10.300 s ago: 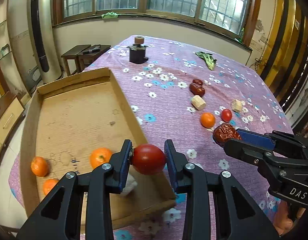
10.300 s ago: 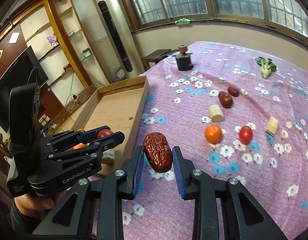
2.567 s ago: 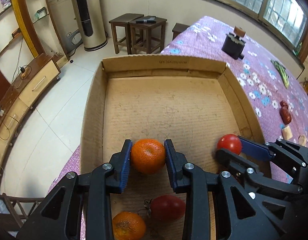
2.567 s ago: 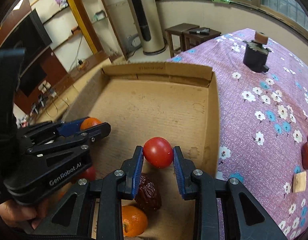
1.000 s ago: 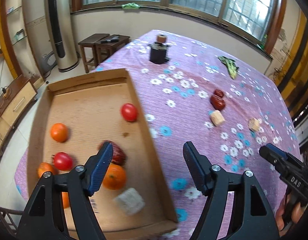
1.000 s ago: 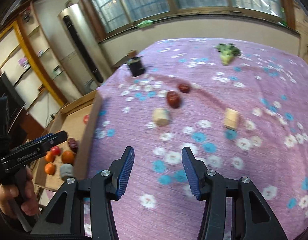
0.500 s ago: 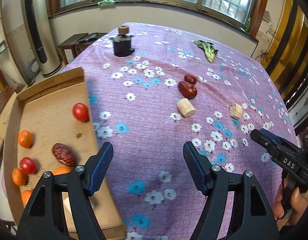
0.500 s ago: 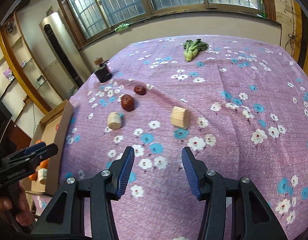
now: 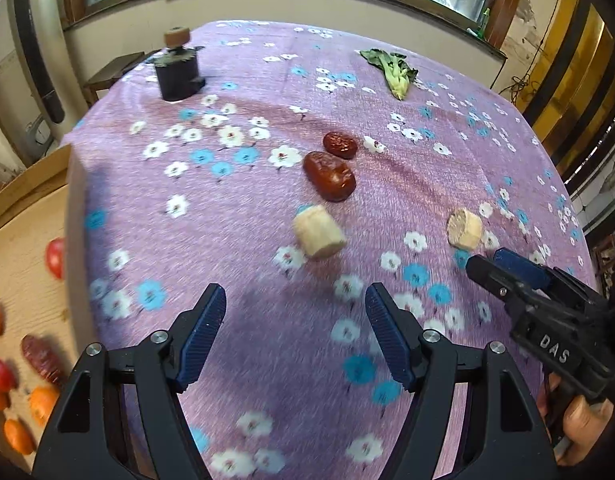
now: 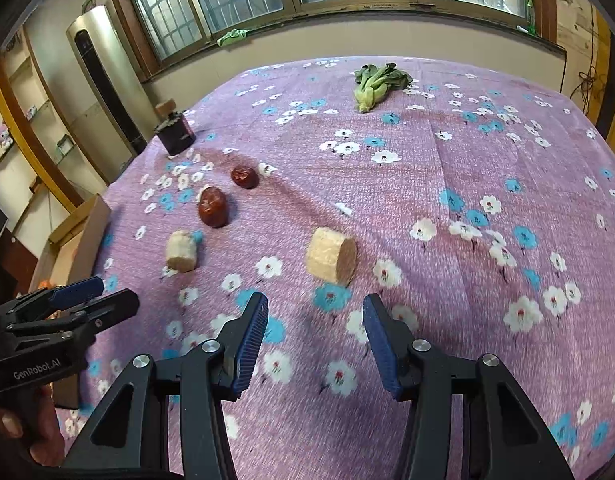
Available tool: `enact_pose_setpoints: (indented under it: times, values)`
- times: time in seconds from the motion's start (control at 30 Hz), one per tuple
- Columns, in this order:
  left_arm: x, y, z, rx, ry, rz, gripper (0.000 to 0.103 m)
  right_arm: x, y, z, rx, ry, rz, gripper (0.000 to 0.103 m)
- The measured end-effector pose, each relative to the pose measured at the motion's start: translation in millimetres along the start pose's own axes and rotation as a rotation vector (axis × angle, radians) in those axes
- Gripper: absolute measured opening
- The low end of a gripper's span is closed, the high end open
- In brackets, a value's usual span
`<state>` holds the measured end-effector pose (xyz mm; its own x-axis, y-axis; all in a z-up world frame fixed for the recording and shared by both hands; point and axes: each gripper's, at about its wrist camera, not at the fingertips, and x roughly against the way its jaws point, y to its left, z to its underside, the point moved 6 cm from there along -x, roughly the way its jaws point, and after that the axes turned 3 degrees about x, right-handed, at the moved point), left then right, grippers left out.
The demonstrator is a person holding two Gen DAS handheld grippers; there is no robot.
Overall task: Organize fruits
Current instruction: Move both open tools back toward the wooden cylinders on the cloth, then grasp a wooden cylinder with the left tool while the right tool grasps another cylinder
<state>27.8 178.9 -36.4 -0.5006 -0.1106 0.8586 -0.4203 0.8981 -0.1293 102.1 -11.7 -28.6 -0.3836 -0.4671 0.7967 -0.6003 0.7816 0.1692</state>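
Observation:
Two red dates lie mid-table: a large one (image 9: pixel 329 176) (image 10: pixel 213 206) and a smaller one (image 9: pixel 339 145) (image 10: pixel 245 176) behind it. Two pale cut chunks lie nearer: one (image 9: pixel 318 232) (image 10: pixel 181 251) ahead of my left gripper, the other (image 9: pixel 464 228) (image 10: pixel 332 255) just ahead of my right gripper. My left gripper (image 9: pixel 295 332) is open and empty above the cloth. My right gripper (image 10: pixel 314 336) is open and empty. The cardboard box (image 9: pixel 23 216) at the left holds a tomato (image 9: pixel 55 258), a date (image 9: pixel 41 358) and oranges (image 9: pixel 41 402).
A purple flowered cloth (image 10: pixel 467 184) covers the table. A dark jar with a cork lid (image 9: pixel 176 70) (image 10: pixel 174 133) stands at the far left. A green leafy vegetable (image 9: pixel 393 70) (image 10: pixel 376 84) lies at the far side. The right gripper shows in the left wrist view (image 9: pixel 503 270).
Both grippers have moved forward over the table toward the dates and pale chunks. The box has slid further out to the left of both views.

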Motion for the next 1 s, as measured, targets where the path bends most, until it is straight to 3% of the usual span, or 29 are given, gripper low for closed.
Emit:
enact_pose_setpoints:
  times: [0.23, 0.37, 0.4, 0.43, 0.47, 0.5, 0.53, 1.0]
  values:
    - [-37, -4, -21, 0.011, 0.031, -0.002, 0.072, -25, -4, -17, 0.007, 0.018, 0.021, 0.052]
    - [-48, -9, -25, -0.017, 0.008, -0.011, 0.072, -35, -4, -20, 0.023, 0.003, 0.047, 0.050]
    - [-49, -11, -25, -0.031, -0.002, -0.021, 0.068, -36, -3, -20, 0.033, 0.000, 0.059, 0.049]
    - [-48, -12, -25, -0.043, -0.012, -0.033, 0.054, -36, -3, -20, 0.037, -0.003, 0.065, 0.036]
    - [-46, -13, -24, -0.061, -0.021, -0.043, 0.047, -35, -3, -19, 0.039, -0.002, 0.068, 0.033]
    - [-45, -13, -24, -0.064, -0.021, -0.025, 0.036, -34, -2, -17, 0.036, -0.001, 0.063, 0.032]
    - [-42, -13, -22, -0.058, -0.014, 0.001, 0.032, -33, -2, -16, 0.033, -0.001, 0.058, 0.032]
    - [14, 8, 12, -0.013, -0.085, 0.020, 0.032, 20, 48, 3, 0.059, -0.061, -0.060, 0.032]
